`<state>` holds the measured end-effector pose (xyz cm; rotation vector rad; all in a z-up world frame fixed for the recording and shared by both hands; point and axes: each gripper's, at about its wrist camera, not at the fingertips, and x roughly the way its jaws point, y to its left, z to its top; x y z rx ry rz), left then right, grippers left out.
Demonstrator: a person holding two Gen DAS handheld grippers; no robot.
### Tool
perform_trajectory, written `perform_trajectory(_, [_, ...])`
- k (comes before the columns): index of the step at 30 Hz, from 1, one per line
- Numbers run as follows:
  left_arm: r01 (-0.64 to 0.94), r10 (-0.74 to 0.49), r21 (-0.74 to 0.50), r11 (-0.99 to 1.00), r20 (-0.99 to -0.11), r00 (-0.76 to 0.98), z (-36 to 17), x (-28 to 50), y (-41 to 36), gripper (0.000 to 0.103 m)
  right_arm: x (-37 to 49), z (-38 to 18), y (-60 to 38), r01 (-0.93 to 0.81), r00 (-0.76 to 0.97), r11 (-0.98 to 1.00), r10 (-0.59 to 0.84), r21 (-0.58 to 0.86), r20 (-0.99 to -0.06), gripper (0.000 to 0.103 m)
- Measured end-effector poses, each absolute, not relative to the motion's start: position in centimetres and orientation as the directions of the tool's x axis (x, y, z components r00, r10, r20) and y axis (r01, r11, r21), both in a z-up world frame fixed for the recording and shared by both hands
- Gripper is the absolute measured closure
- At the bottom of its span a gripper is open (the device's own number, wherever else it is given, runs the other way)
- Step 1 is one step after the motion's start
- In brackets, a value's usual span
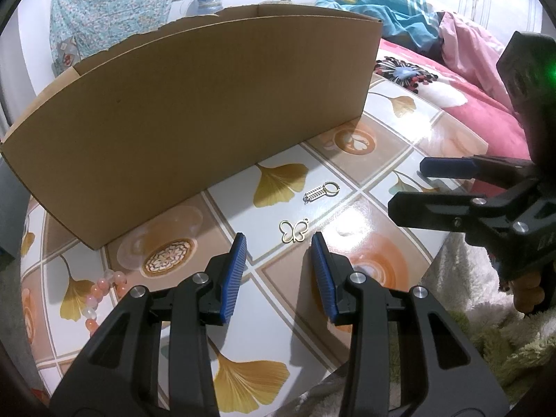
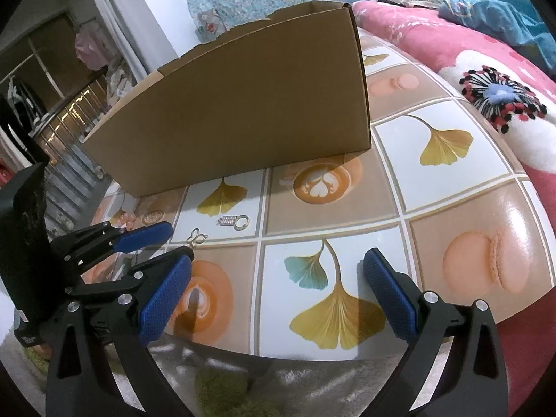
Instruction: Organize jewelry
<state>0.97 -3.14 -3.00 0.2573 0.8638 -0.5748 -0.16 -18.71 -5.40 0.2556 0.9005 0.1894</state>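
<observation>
A gold butterfly charm (image 1: 294, 231) lies on the patterned table just beyond my open, empty left gripper (image 1: 279, 241). A silver ring with a comb-shaped charm (image 1: 321, 191) lies a little farther off. A pink and white bead bracelet (image 1: 100, 293) lies at the left. A tall cardboard box (image 1: 194, 111) stands behind them. My right gripper (image 2: 278, 260) is open and empty near the table's front edge. In its view I see the butterfly (image 2: 197, 237), the ring charm (image 2: 234, 222), the box (image 2: 243, 111) and the left gripper (image 2: 168, 243).
The table (image 2: 451, 160) has a glossy cloth printed with ginkgo leaves and coffee cups. A pink bed (image 2: 434, 38) with blue bedding borders it on the right. A shaggy rug (image 2: 222, 382) lies below the front edge. The right gripper (image 1: 406, 187) shows in the left wrist view.
</observation>
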Motion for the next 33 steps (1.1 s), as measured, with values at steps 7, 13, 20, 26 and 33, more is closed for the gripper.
perform_trajectory(7, [0.569,-0.405,-0.054,0.821,-0.757,0.513,-3.0,0.8,-2.4,0.066,0.5,-5.2,-18.6,-0.063,0.578,0.954,0.275,0.294,-0.768,0.007])
perform_trajectory(13, [0.585,-0.453,-0.074,0.808,-0.712,0.536,-2.3,0.1,-1.7,0.066,-0.2,-4.2,-19.0,-0.062,0.607,0.955,0.267,0.290,-0.748,0.013])
perform_trajectory(20, [0.603,-0.491,-0.124,0.788,-0.718,0.493,-2.4,-0.3,-1.4,0.073,-1.9,-4.0,-18.2,-0.097,0.623,0.947,0.298,0.306,-0.724,0.034])
perform_trajectory(26, [0.592,-0.520,-0.203,0.780,-0.737,0.432,-3.1,1.1,-1.6,0.086,-2.3,-4.1,-17.4,-0.103,0.618,0.944,0.308,0.314,-0.723,0.038])
perform_trajectory(33, [0.602,-0.528,-0.208,0.771,-0.738,0.421,-3.2,1.8,-2.2,0.087,-2.5,-4.5,-17.5,-0.087,0.624,0.939,0.311,0.332,-0.717,0.042])
